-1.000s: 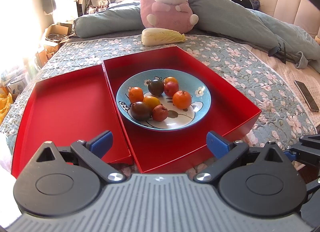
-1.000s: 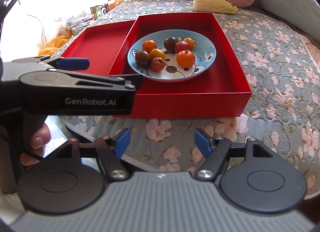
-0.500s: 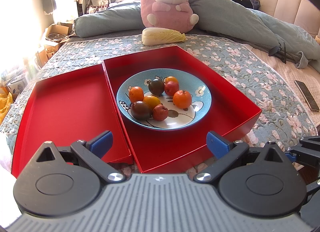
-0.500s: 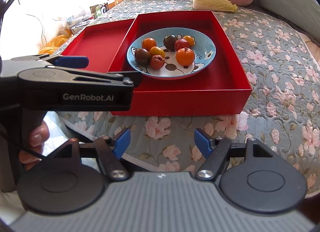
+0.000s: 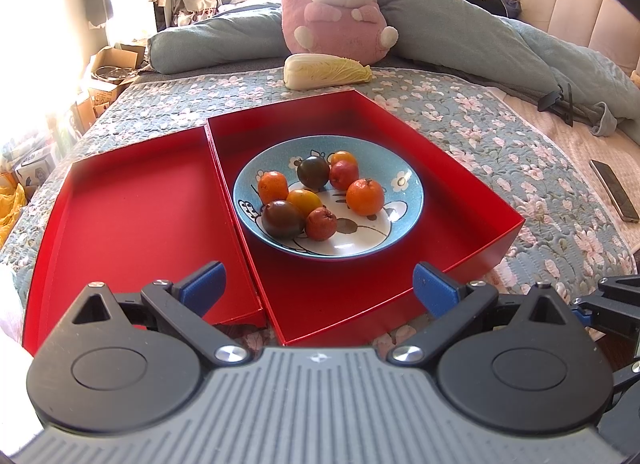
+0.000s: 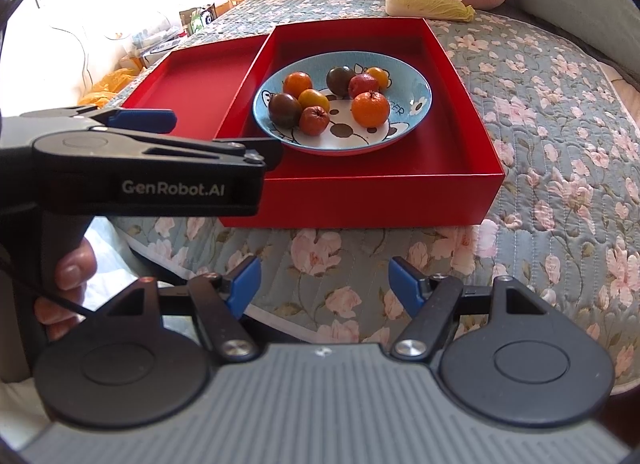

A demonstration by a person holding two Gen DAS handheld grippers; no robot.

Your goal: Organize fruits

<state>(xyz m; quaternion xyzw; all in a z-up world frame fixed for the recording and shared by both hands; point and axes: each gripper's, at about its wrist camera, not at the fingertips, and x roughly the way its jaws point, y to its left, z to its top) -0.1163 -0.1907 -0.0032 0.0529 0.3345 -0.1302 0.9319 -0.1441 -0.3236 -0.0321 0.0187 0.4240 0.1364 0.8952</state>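
Red and shallow, the cardboard tray (image 5: 132, 215) on the left holds nothing; the deeper red box (image 5: 460, 199) carries the blue bowl (image 5: 408, 199) with eight fruits (image 5: 316, 191). Nothing moved lately; left gripper (image 5: 318, 284) and right gripper (image 6: 324, 280) both hover open, holding nothing.

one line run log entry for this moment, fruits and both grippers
fruits: all in blue bowl inside right red tray | left red tray: no fruit | left gripper: open, holds nothing | right gripper: open, holds nothing, short of trays
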